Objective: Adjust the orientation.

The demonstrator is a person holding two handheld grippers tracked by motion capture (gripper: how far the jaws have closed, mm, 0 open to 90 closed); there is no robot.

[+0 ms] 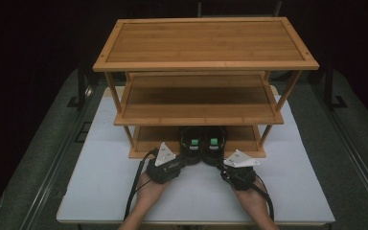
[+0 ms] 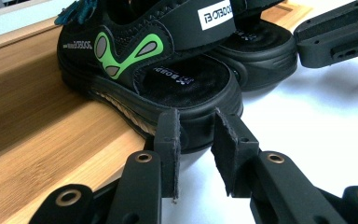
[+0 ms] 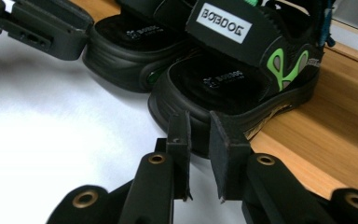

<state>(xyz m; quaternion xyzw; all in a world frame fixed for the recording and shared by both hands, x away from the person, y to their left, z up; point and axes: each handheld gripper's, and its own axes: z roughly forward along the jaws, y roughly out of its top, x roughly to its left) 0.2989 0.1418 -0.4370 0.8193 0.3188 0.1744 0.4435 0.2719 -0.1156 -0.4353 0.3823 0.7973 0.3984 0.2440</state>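
A pair of black sandals with green markings stands on the bottom board [image 1: 149,139] of a bamboo shelf, heels jutting over its front edge. My left gripper [image 1: 186,160] sits just behind the left sandal [image 1: 192,143] and my right gripper [image 1: 219,162] just behind the right sandal [image 1: 214,143]. In the left gripper view the left gripper [image 2: 196,114] has its jaws a narrow gap apart at the heel of the left sandal [image 2: 168,70], holding nothing. In the right gripper view the right gripper [image 3: 199,116] stands the same way at the heel of the right sandal [image 3: 242,79].
The three-tier bamboo shelf [image 1: 206,64] stands at the back of a white tabletop [image 1: 105,177]; its middle board [image 1: 199,103] overhangs the sandals. Dark floor lies around the table. The person's hands come in from the near edge.
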